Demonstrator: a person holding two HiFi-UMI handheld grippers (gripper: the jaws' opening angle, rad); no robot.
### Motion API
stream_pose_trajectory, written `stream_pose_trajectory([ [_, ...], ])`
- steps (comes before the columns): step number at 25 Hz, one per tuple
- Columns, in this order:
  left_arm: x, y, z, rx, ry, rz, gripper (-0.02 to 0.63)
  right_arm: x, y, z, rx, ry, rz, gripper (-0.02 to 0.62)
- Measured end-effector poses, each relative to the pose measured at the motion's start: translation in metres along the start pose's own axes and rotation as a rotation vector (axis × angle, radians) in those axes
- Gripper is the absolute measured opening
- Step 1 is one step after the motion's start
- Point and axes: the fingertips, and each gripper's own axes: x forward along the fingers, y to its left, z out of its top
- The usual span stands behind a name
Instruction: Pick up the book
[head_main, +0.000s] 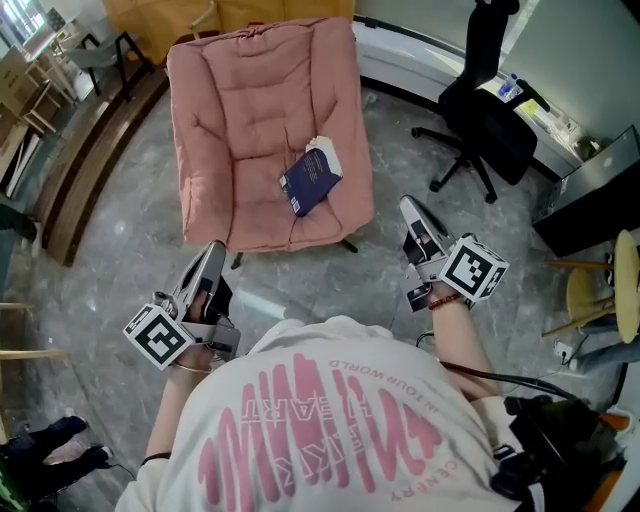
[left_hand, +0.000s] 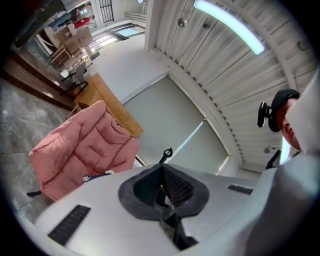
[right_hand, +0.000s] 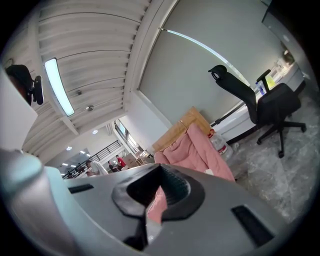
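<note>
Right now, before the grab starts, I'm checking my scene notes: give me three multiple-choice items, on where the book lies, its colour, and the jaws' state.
1. The book lies: A on the floor; B on the seat of the pink chair; C on a desk.
2. Its cover is: A dark blue; B red; C yellow.
3. The left gripper and right gripper are: A both shut, empty; B both open; C both clamping the book.
B, it rests on the pink cushion; A, the cover shows navy; A, each gripper view shows jaws together with nothing held.
</note>
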Motion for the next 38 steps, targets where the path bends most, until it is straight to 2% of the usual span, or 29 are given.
stream_pose_trajectory([
  [7,-0.021,0.009,0.016,0.038,-0.033,0.052,0.006,0.02,0.011,-0.016,-0.002,0.049,0.03,0.009],
  [12,-0.019,0.017,0.025,0.069,-0.077,0.064,0.006,0.03,0.005,-0.02,-0.013,0.072,0.016,0.008],
  [18,0.005,0.034,0.04,0.012,-0.082,-0.007,0.006,0.049,-0.001,-0.011,-0.014,0.051,-0.028,0.008],
  [23,0.032,0.039,0.06,0.062,-0.037,-0.062,0.006,0.066,-0.009,-0.003,0.014,0.035,-0.074,0.008],
  [27,0.051,0.047,0.084,0.059,-0.064,-0.139,0.006,0.082,-0.017,0.001,0.041,0.007,-0.12,0.008],
  [31,0.071,0.065,0.108,0.081,-0.081,-0.179,0.006,0.1,-0.025,0.001,0.07,-0.023,-0.152,0.009],
  [33,0.081,0.071,0.122,0.105,-0.091,-0.189,0.007,0.11,-0.026,0.005,0.072,-0.031,-0.162,0.008],
  [38,0.106,0.087,0.15,0.222,-0.096,-0.182,0.006,0.129,-0.027,0.016,0.07,-0.061,-0.207,0.008],
])
